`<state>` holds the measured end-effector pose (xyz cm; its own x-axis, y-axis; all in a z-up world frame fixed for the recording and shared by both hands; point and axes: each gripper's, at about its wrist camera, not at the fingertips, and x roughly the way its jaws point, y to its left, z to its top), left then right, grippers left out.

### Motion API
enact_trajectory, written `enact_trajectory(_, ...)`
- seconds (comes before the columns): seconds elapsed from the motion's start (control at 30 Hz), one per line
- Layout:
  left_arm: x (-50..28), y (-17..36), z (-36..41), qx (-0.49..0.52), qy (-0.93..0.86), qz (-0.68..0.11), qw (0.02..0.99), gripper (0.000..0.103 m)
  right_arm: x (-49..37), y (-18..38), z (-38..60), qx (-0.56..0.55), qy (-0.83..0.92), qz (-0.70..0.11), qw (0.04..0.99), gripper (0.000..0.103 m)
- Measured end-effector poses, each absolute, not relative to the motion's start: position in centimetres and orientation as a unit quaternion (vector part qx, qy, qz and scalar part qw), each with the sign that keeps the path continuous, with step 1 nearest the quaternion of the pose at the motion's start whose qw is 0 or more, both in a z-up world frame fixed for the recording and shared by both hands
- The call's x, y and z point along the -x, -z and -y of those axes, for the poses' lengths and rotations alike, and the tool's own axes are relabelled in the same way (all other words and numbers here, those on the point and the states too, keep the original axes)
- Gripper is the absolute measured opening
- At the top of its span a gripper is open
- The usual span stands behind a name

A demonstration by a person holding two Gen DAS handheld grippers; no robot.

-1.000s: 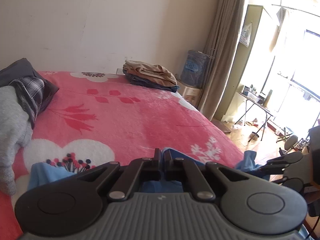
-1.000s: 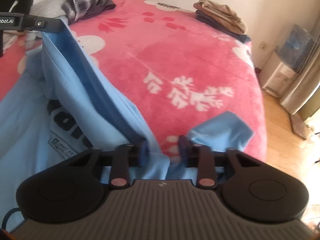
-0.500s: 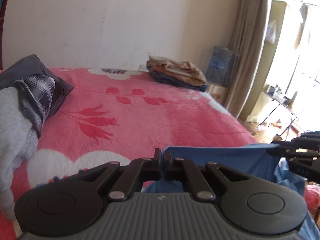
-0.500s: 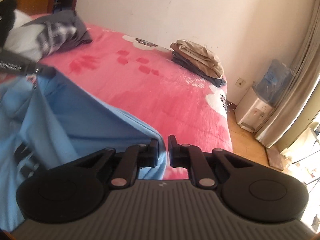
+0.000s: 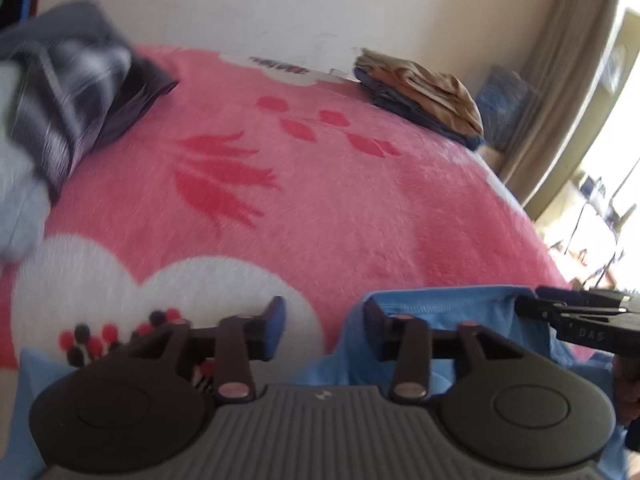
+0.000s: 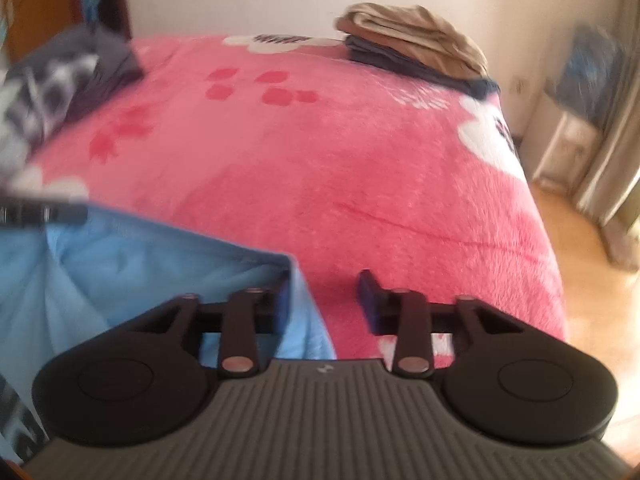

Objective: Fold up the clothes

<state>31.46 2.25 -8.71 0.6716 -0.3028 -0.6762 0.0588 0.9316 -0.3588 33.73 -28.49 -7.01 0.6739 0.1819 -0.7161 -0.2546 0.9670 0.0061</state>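
On the left gripper (image 5: pixel 323 326) the fingers, which a second ago were clamped on the hem of the light blue shirt (image 5: pixel 460 312), are now parted and opening; the cloth lies against the inner face of the right-hand finger only and is no longer pinched. The same is seen on the right gripper (image 6: pixel 325 300): its fingers are opening, and the shirt's folded edge (image 6: pixel 160 264) hangs beside the left-hand finger, the gap between the two being bare. The stretched edge carried forward between the two grippers has thus been let go, and the shirt is laid at the near end of the bed (image 5: pixel 320 200), on the pink flowered blanket. One fold is judged to have been laid down. Further off, a folded stack (image 6: pixel 416 40) is kept at the far corner, and an unfolded heap (image 5: pixel 60 92) at the left.
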Motion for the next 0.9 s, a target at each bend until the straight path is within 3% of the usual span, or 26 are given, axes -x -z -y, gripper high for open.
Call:
enact_trajectory(0.03, -31.5, 8.8, -2.7, 0.172, 0.101, -0.393, 0.898, 0.055, -34.1, 6.8, 29.1, 0.025, -0.118, -0.389, 0.913, 0.054)
enact_trajectory(0.1, -31.7, 8.8, -3.4, 0.199, 0.104, -0.393, 0.892, 0.057, -34.9, 6.1, 30.8, -0.031, -0.116, -0.397, 0.91, 0.06)
enact_trajectory(0.3, -31.9, 8.0, -3.4, 0.212, 0.125, -0.386, 0.889, 0.063, -36.0, 4.3, 34.5, -0.157, -0.114, -0.39, 0.9, 0.07)
enact_trajectory(0.53, -33.3, 7.9, -5.1, 0.301, 0.088, -0.393, 0.865, 0.063, -36.6, 5.0, 33.6, -0.11, -0.056, -0.408, 0.904, 0.073)
enact_trajectory(0.7, -31.7, 6.4, -5.7, 0.265, 0.106, -0.394, 0.874, 0.063, -34.3, 2.6, 32.7, -0.055, -0.085, -0.364, 0.926, 0.071)
enact_trajectory(0.9, -27.3, 5.6, -4.0, 0.126, 0.121, -0.401, 0.899, 0.063, -31.5, 3.0, 29.9, 0.04, -0.116, -0.413, 0.903, 0.046)
